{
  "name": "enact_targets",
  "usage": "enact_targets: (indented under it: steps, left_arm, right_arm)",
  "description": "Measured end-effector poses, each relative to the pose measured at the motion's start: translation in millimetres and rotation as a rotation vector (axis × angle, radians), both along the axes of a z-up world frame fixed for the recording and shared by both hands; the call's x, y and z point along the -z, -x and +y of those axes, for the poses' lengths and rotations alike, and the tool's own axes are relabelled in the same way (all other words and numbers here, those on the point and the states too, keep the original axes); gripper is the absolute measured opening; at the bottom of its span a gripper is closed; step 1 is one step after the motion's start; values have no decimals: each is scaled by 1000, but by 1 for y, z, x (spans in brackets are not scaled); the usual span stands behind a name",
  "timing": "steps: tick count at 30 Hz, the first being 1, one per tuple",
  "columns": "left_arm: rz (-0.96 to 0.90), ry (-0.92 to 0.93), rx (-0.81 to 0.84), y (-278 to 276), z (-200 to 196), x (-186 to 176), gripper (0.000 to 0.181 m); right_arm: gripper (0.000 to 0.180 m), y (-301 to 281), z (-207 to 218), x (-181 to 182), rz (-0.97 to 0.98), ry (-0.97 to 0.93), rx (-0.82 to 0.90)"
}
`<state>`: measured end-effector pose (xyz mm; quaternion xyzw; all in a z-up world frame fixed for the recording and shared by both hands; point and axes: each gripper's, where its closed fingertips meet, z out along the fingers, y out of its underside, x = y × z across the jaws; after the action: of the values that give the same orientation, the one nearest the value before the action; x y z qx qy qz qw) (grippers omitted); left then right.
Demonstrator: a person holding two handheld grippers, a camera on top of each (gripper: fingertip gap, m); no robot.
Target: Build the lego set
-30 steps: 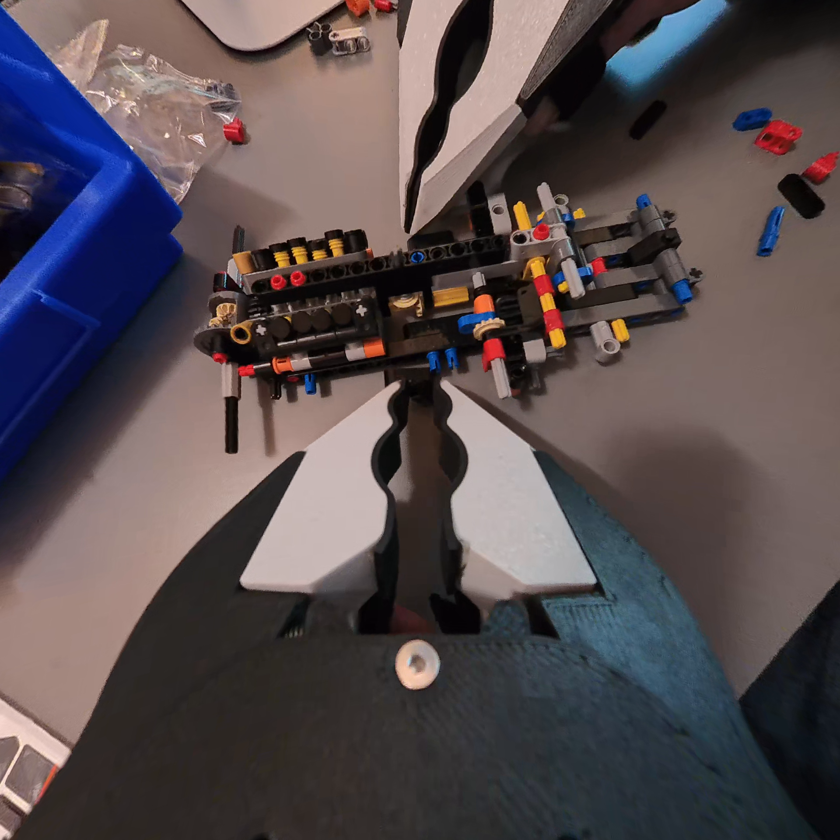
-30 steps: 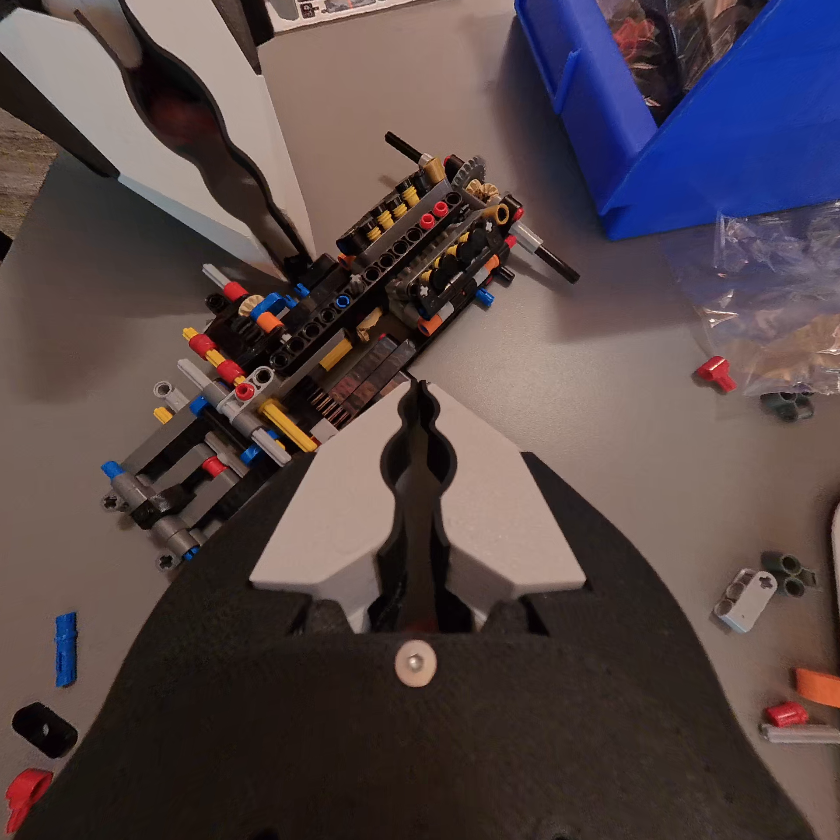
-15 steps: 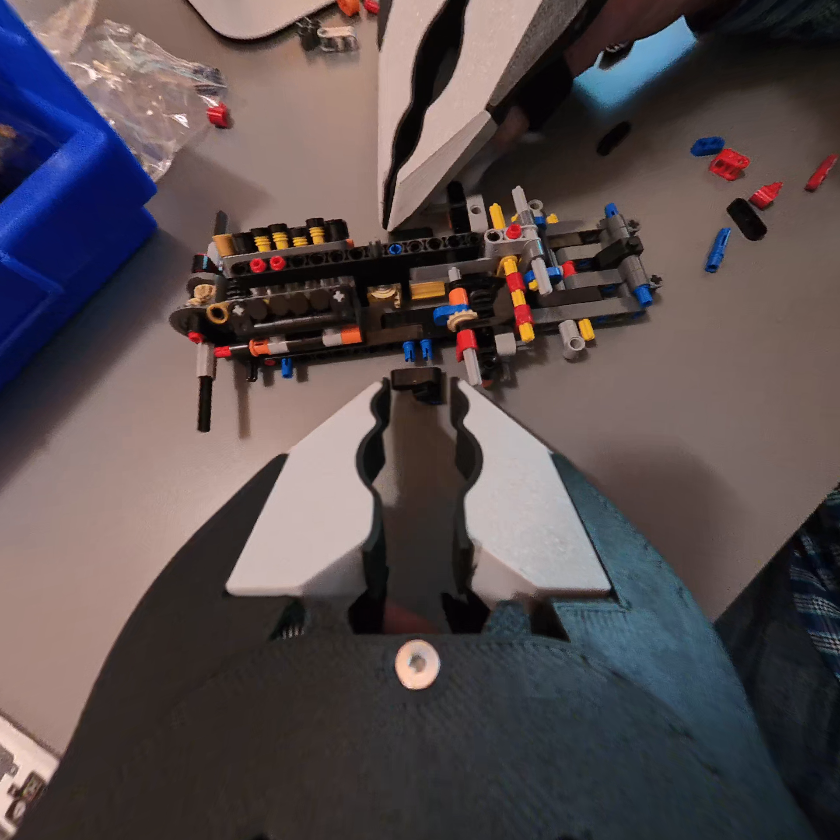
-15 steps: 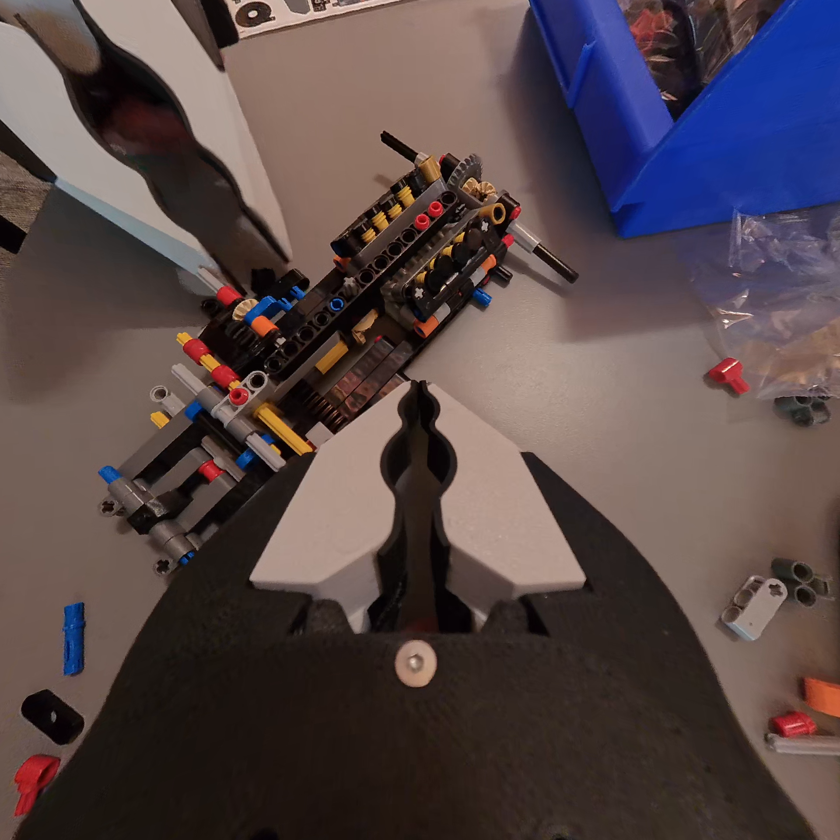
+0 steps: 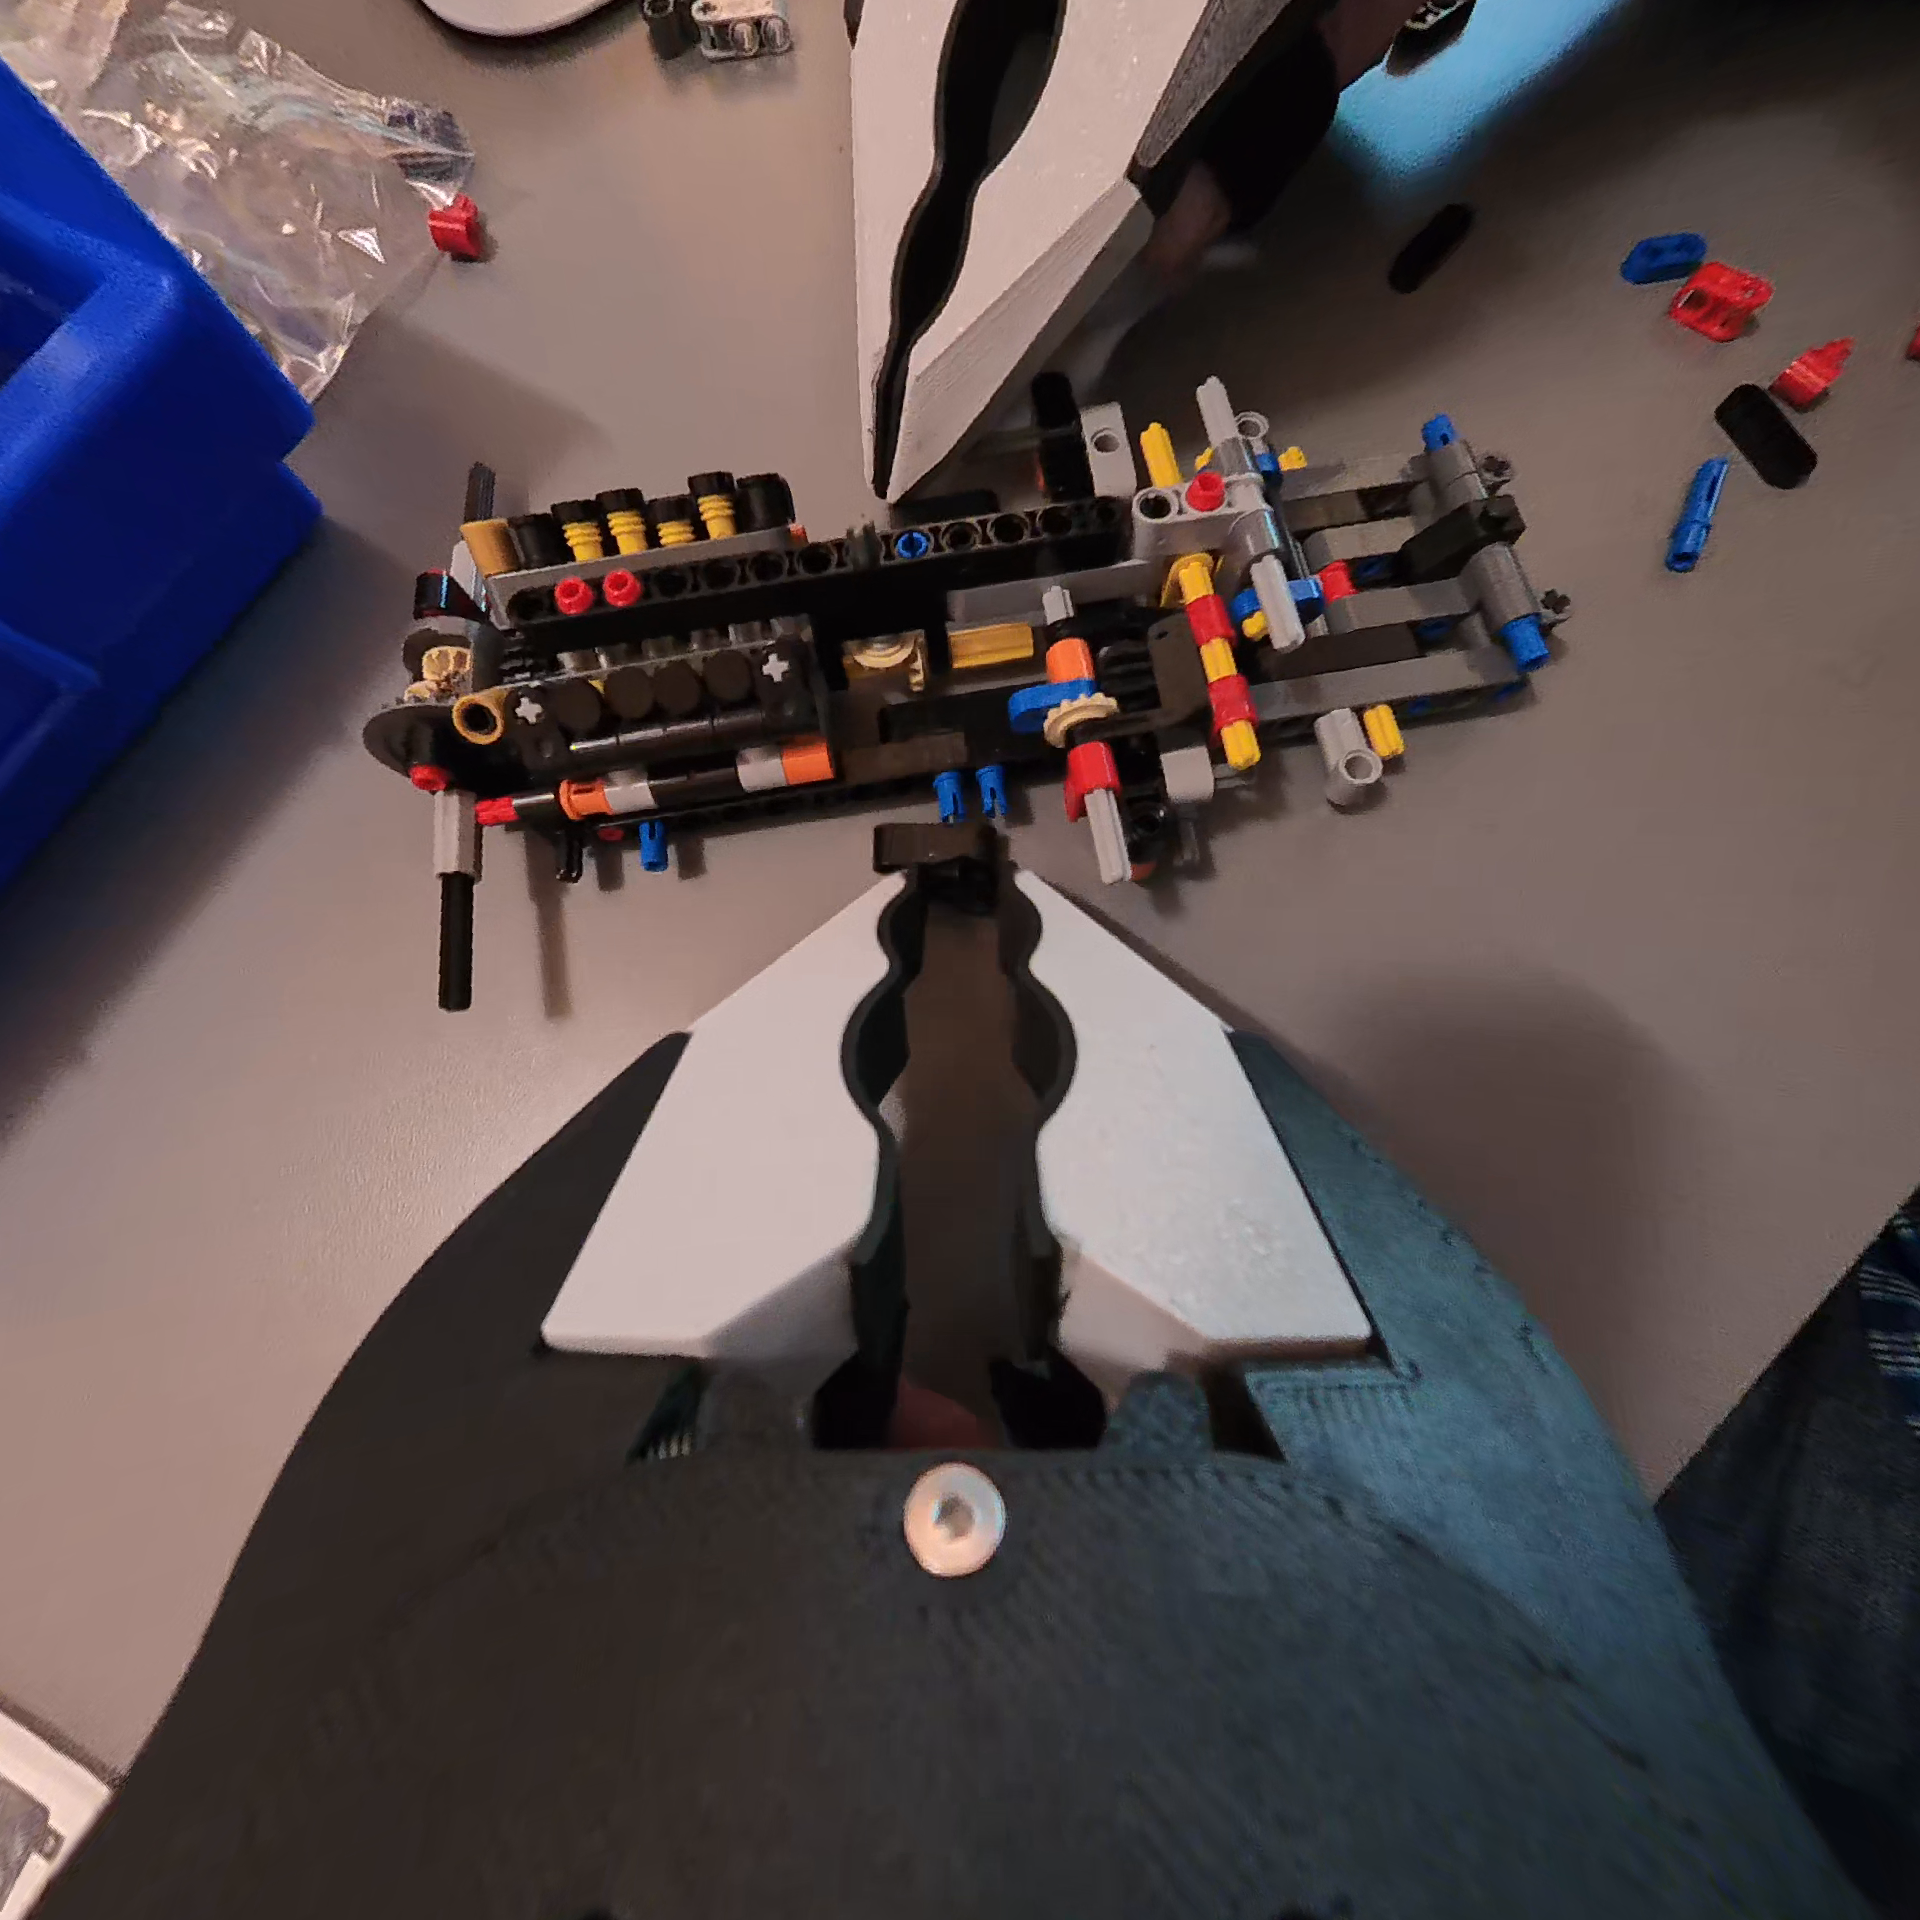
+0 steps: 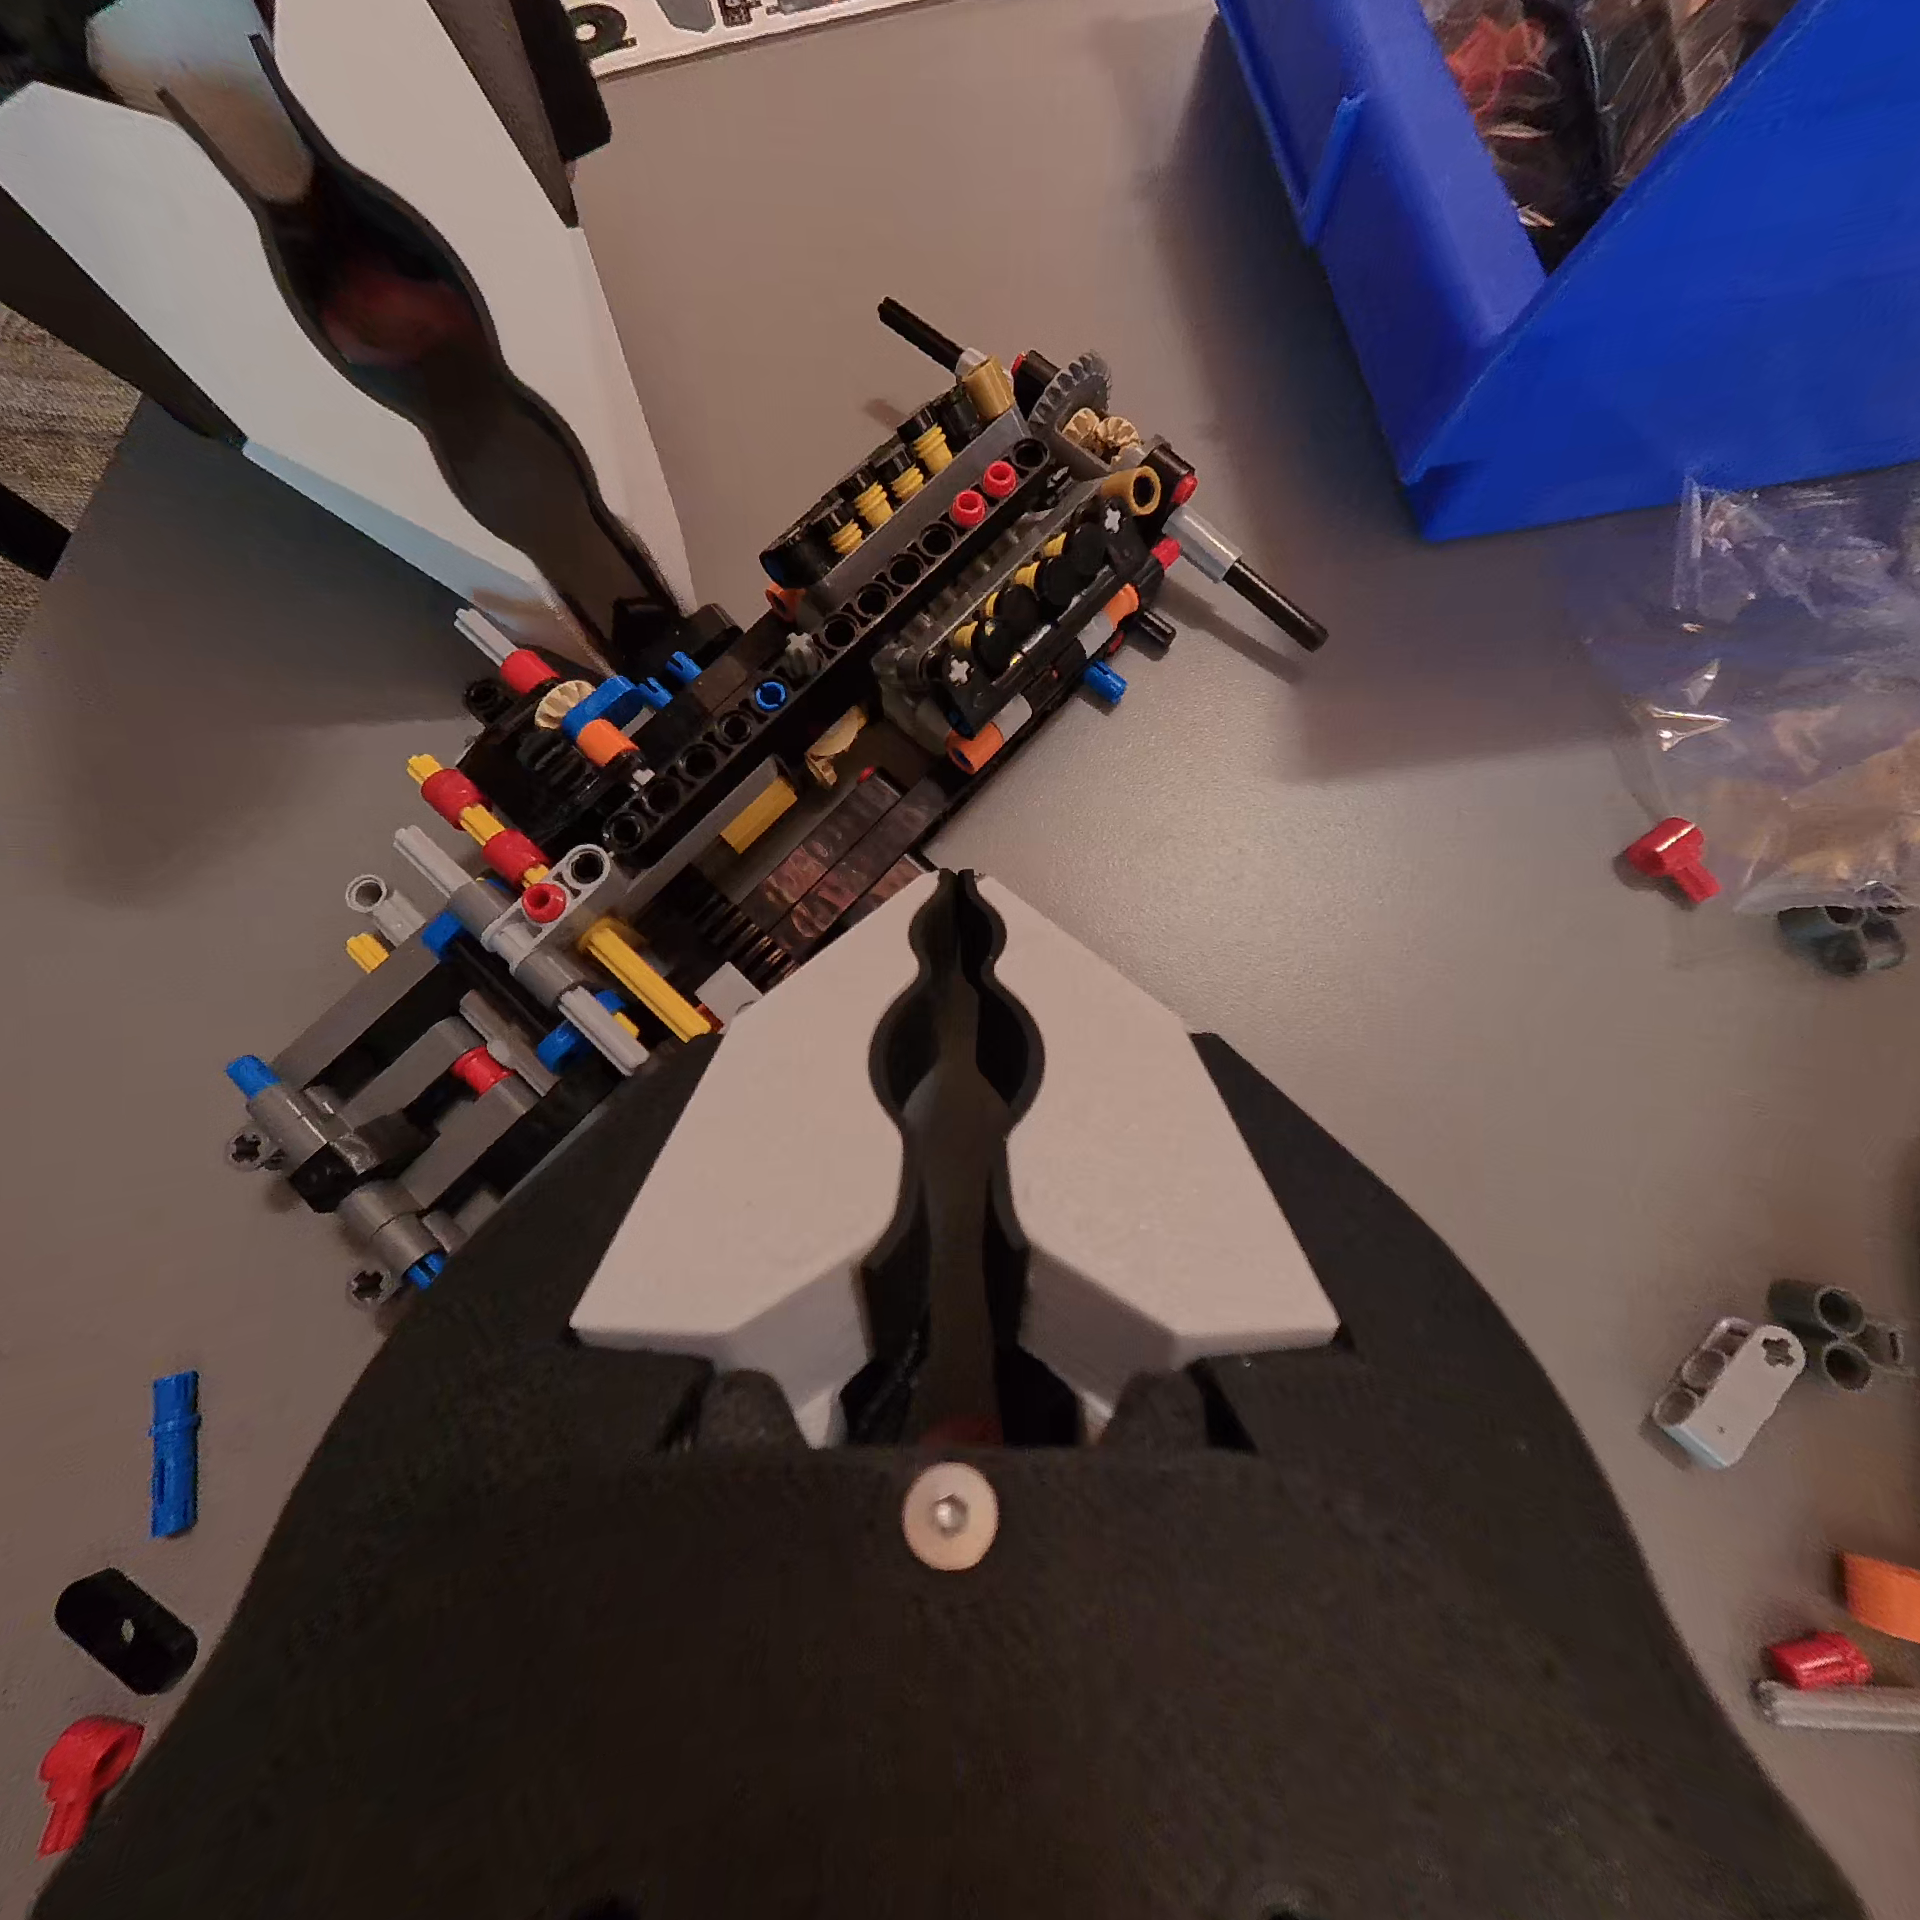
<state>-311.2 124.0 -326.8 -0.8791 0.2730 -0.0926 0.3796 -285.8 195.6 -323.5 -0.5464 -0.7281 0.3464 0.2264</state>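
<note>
Both views: dim, warm indoor light from overhead. Soft shadows fall on the table (image 5: 1455, 1039) beneath my claws and beside the lego model (image 6: 831, 707). Wide-angle bending toward frame edges; slight blur at my left fingertips; glare on the plastic bag (image 5: 260, 187).

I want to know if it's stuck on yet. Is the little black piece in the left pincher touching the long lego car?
Cannot tell. The left wrist view shows the black piece right beside the model's blue pins; no clear gap or contact.

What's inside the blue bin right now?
The blue bin holds clear plastic bags with dark and red pieces showing. Its walls and the frame edge hide the rest, so the contents lower down cannot be seen.
</note>
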Motion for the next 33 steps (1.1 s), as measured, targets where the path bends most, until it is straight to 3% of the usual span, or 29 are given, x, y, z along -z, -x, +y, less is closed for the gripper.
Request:
enact_targets:
  steps: [4, 9, 12, 16, 33]
  left_arm:
    - [-3, 2, 1, -1, -2, 0, 12]
    - [-1, -5, -15, 1, -1, -1, 39]
    - [13, -17, -12, 2, 4, -1, 39]
    - [12, -12, 11, -1, 6, 0, 22]
    - [40, -62, 3, -13, -1, -5, 22]
  right_arm:
    - [0, 0, 0, 0, 0, 1, -3]
    - [0, 0, -1, 0, 0, 1, -4]
    - [0, 0, -1, 0, 0, 1, -5]
    - [0, 0, -1, 0, -1, 3, -7]
    - [0, 0, -1, 0, -3, 10, -9]
